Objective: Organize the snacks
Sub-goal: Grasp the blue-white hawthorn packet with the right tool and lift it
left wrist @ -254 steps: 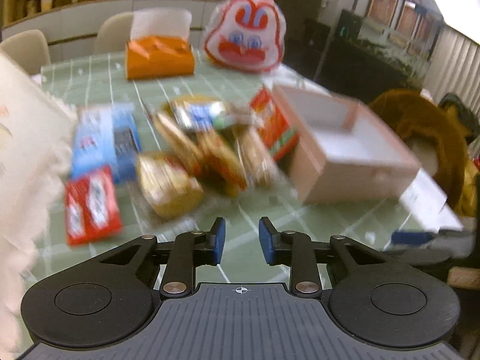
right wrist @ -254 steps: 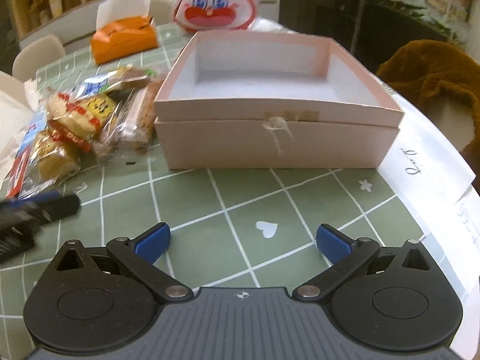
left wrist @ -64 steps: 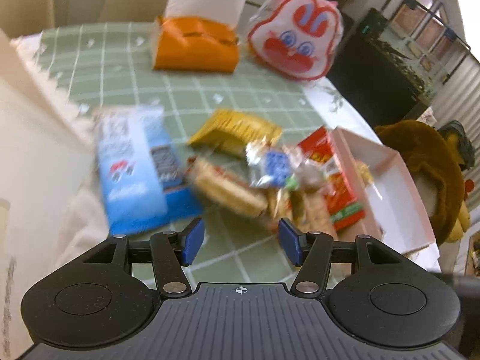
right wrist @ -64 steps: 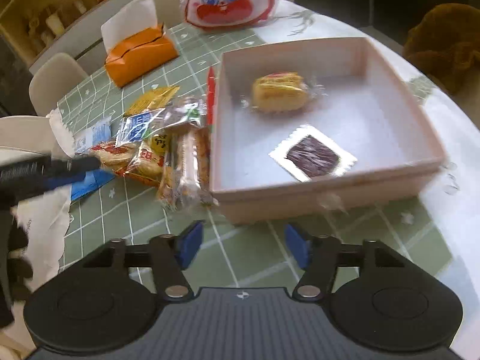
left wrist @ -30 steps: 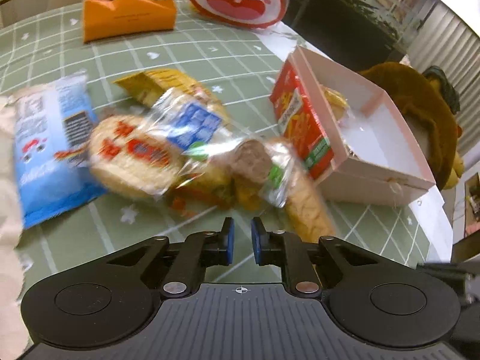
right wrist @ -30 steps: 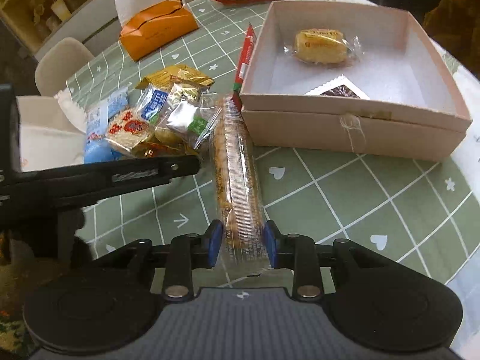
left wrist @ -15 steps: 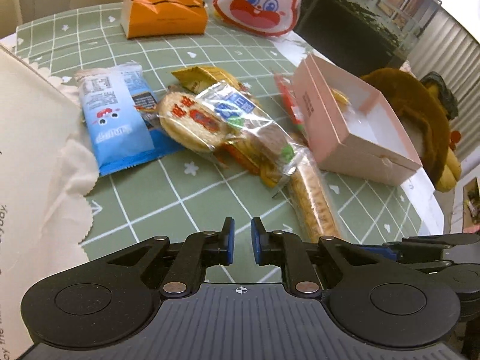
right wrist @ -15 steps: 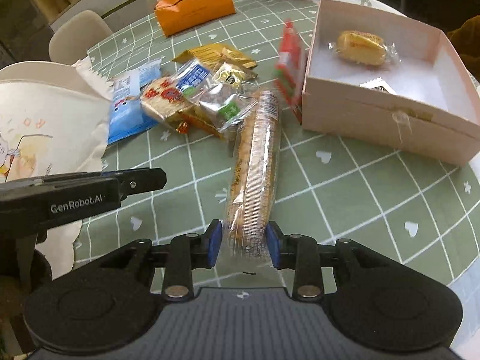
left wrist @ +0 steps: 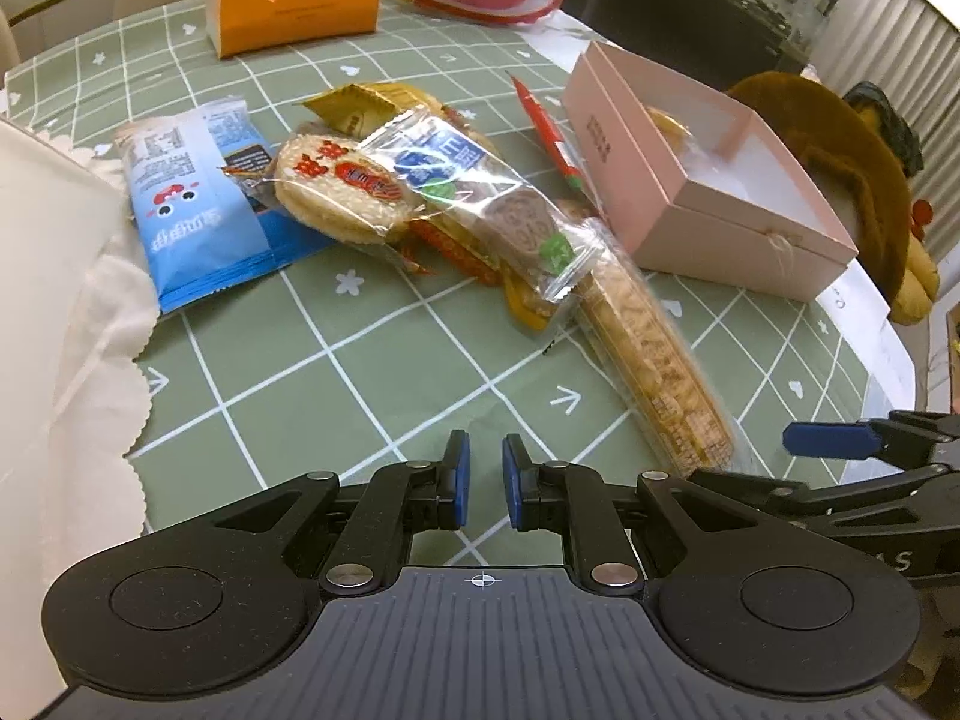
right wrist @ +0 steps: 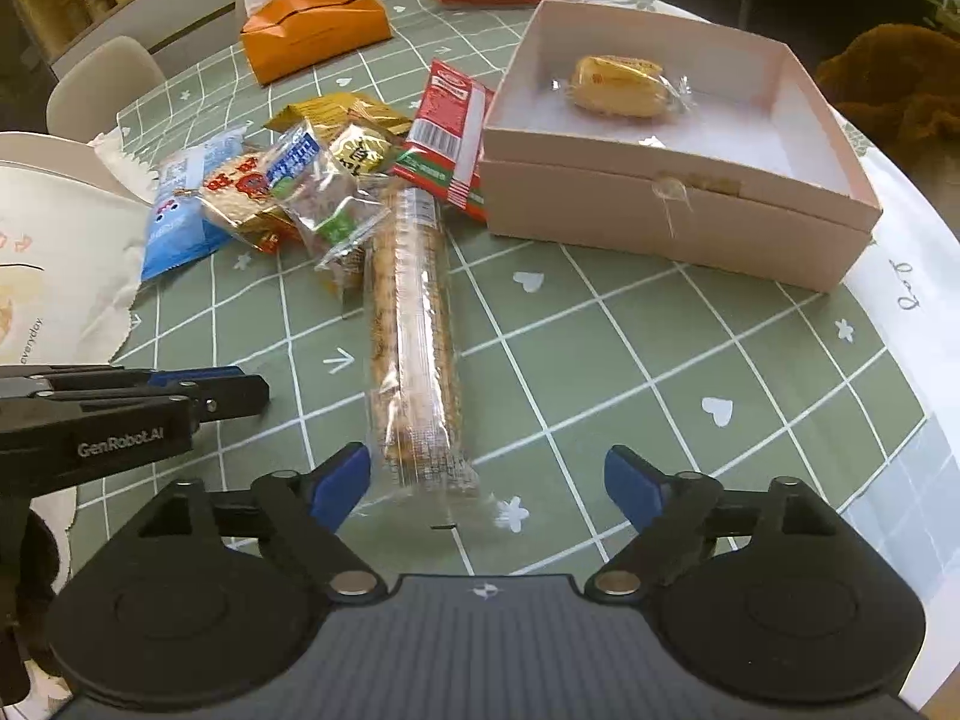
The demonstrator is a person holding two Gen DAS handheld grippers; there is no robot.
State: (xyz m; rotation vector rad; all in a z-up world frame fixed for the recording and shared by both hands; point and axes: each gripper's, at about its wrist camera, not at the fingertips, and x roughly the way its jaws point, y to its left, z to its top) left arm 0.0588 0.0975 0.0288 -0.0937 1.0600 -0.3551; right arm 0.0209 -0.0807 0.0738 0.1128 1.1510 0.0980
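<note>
The right gripper (right wrist: 486,480) is opening, releasing the long cracker pack (right wrist: 411,348) lying near-left of the pink box (right wrist: 678,210); the left gripper (left wrist: 482,480) is hovering clenched, empty. Regrasping seems next.

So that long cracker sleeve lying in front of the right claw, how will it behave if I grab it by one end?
The long cracker sleeve looks like stacked rounds in thin clear film, so it may sag or kink. The crackers probably crack under a hard squeeze. The film looks glossy and may slip; the right claw is opening, not pressing it.
</note>
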